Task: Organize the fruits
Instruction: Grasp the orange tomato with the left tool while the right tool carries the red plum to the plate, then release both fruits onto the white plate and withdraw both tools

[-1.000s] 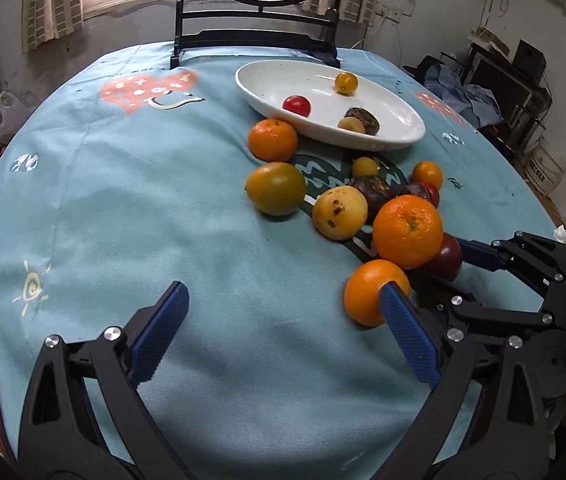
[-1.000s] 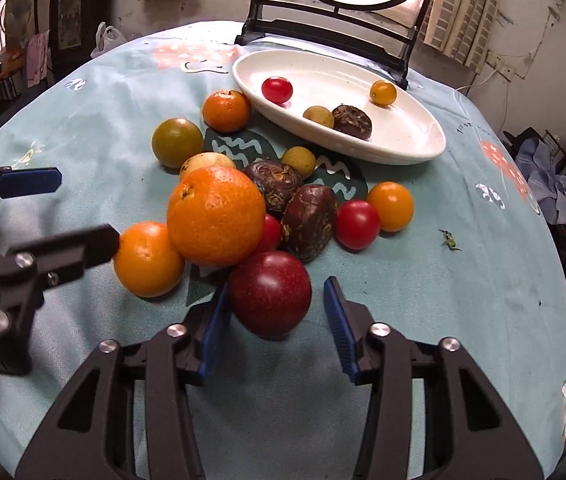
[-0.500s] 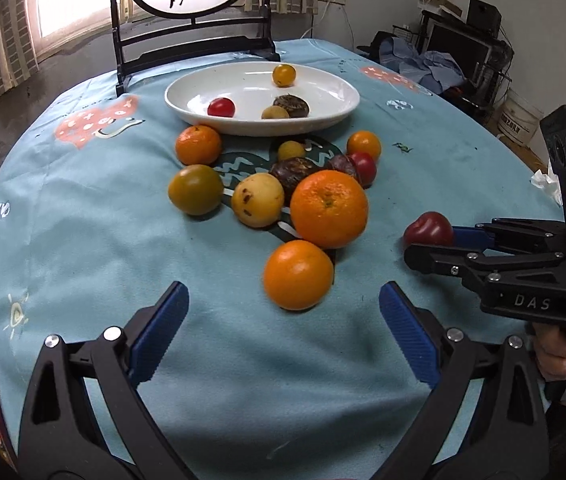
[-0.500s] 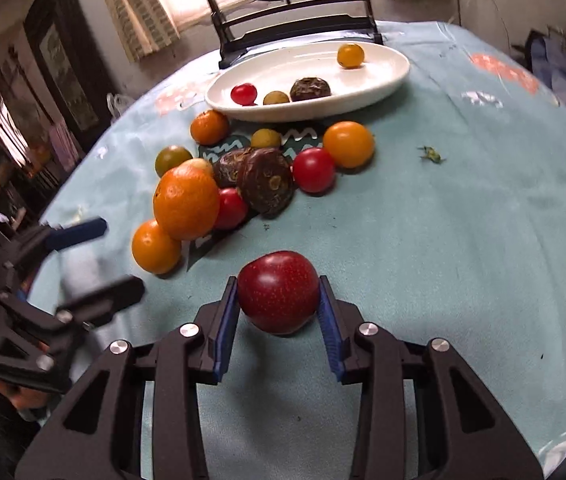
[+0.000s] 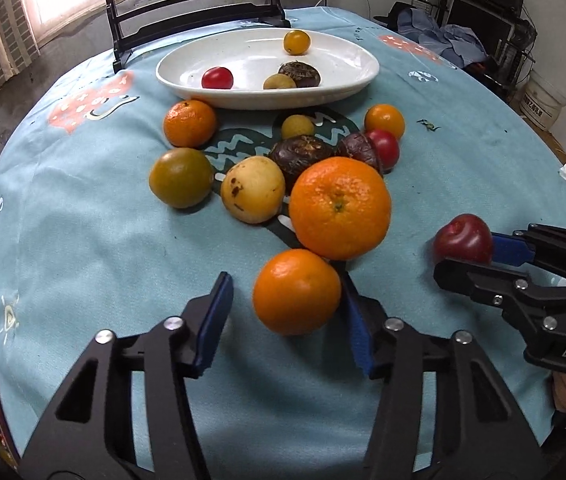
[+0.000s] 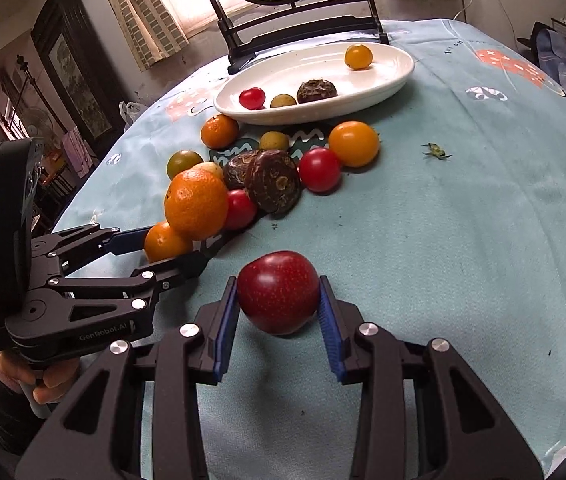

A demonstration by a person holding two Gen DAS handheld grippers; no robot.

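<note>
Fruits lie clustered on the worktop (image 5: 83,240) before a white dish (image 5: 347,56). Right tool (image 6: 279,312) grips a red plum (image 6: 278,291) above the cloth. Left tool (image 5: 287,316) is open, its fingers either side of a small orange (image 5: 296,291).

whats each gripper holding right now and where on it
The right gripper clamps the dark red fruit across its sides. The left gripper holds nothing: its jaws straddle the small orange, not closed on it.
</note>
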